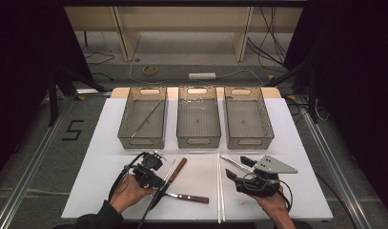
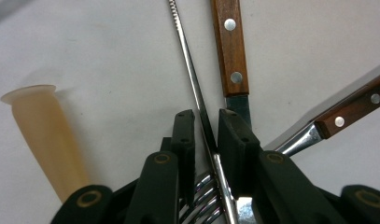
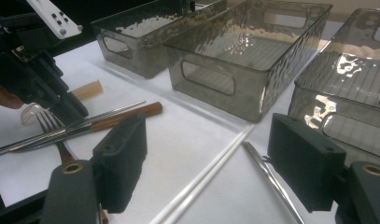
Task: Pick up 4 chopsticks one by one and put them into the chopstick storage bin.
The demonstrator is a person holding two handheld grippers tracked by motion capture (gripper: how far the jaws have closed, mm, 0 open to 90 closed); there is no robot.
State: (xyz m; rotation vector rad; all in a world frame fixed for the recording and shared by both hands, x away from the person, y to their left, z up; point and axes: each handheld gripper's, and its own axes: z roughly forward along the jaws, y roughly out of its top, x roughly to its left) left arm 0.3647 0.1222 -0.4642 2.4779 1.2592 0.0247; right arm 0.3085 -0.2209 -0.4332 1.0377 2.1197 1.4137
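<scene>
A person seated at a white-covered table (image 1: 106, 138) works a two-jaw gripper in each hand amid scattered cutlery. From the high view, the left gripper (image 1: 159, 187) points down onto a crossed cluster of utensils near the table's front left, while the right gripper (image 1: 235, 169) hovers level at the front right, its jaws spread wide with nothing between them.

The left gripper view supplies what the overhead camera cannot: its jaws are drawn close around a thin metal chopstick (image 2: 197, 98), which runs up between the pads; whether both pads press on it is not clear. The same view shows fork tines (image 2: 204, 193) directly beneath the jaws, two wooden-handled knives (image 2: 230, 51) fanned to the right, and a pale translucent handle (image 2: 43, 135) lying apart at the left. The fork and that pale handle are lost under hand and gripper in the high view.

The right gripper view looks across the table and shows the left gripper (image 3: 71, 114) planted on the cutlery, and a metal rod (image 3: 271, 179) lying between its own open jaws' line of sight on the table.

Counted from above: three clear grey bins (image 1: 198, 121) in a row at the table's far side, the leftmost holding one metal chopstick; a pair of white chopsticks (image 1: 219, 188) laid lengthwise at the centre; two brown-handled knives.
</scene>
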